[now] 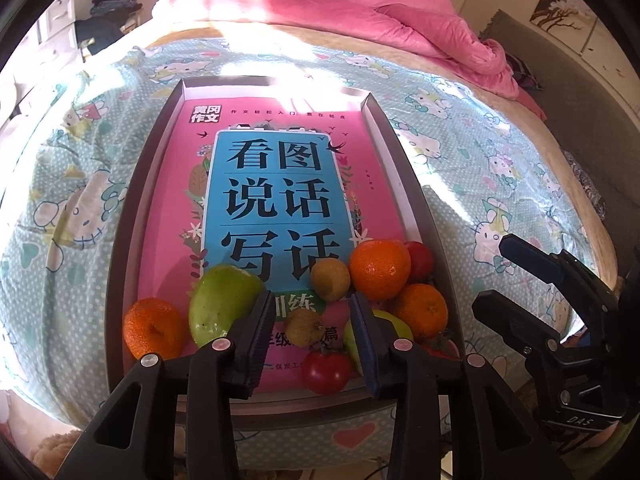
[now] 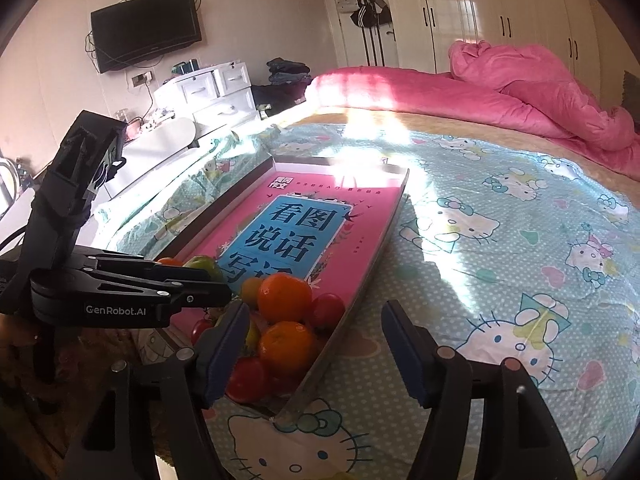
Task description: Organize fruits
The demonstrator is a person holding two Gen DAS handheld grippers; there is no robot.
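Second green apple half hidden behind hand-held gripper finger

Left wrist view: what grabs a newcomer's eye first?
The big pink book with the blue title panel, lying flat in the shallow tray on the Hello Kitty bedsheet. Then the fruit crowded at the tray's near end: oranges, a green apple and a red tomato, with the open left claw just over them. The rumpled pink duvet fills the far side.
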